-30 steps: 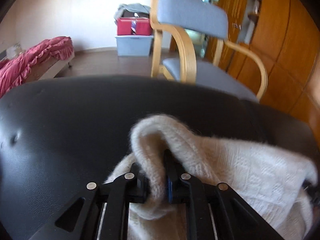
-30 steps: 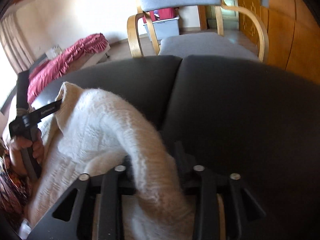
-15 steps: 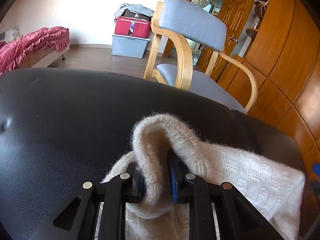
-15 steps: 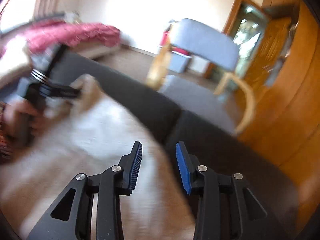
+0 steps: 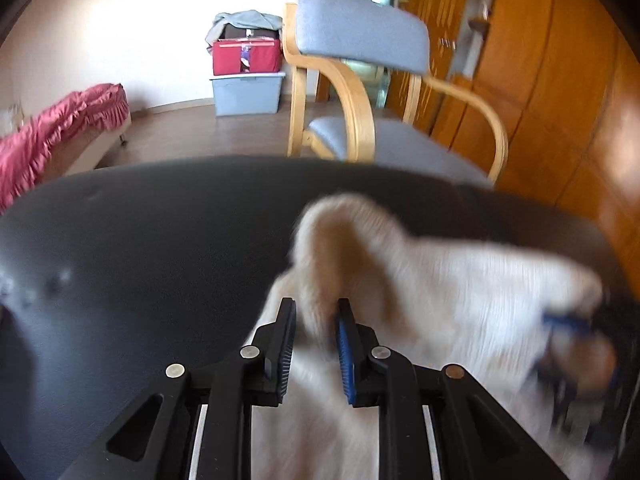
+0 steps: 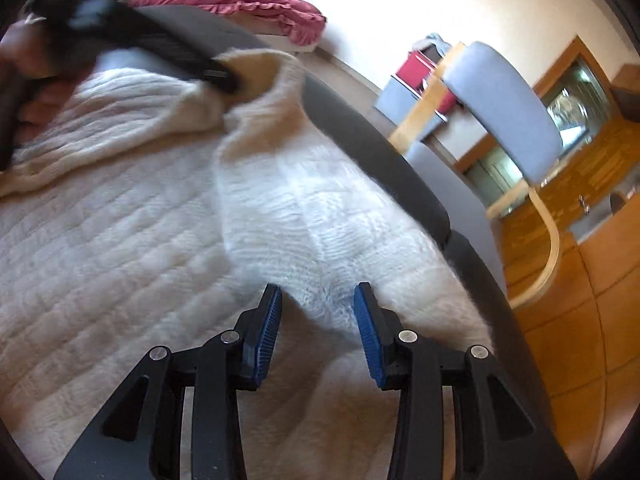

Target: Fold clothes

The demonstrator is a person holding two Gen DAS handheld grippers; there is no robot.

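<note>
Sweater: the cream-white fuzzy knit sweater [image 6: 168, 216] lies spread over the black leather sofa [image 5: 132, 248].
Left gripper: the left gripper [image 5: 314, 344] has a raised fold of the knit between its fingers, the pads a little apart; blur hides whether they grip it.
Right gripper: the right gripper [image 6: 318, 320] hangs spread wide just above the sweater's folded-over edge, holding nothing.
Background: a grey-cushioned bentwood armchair [image 5: 360, 92] stands behind the sofa.
</note>
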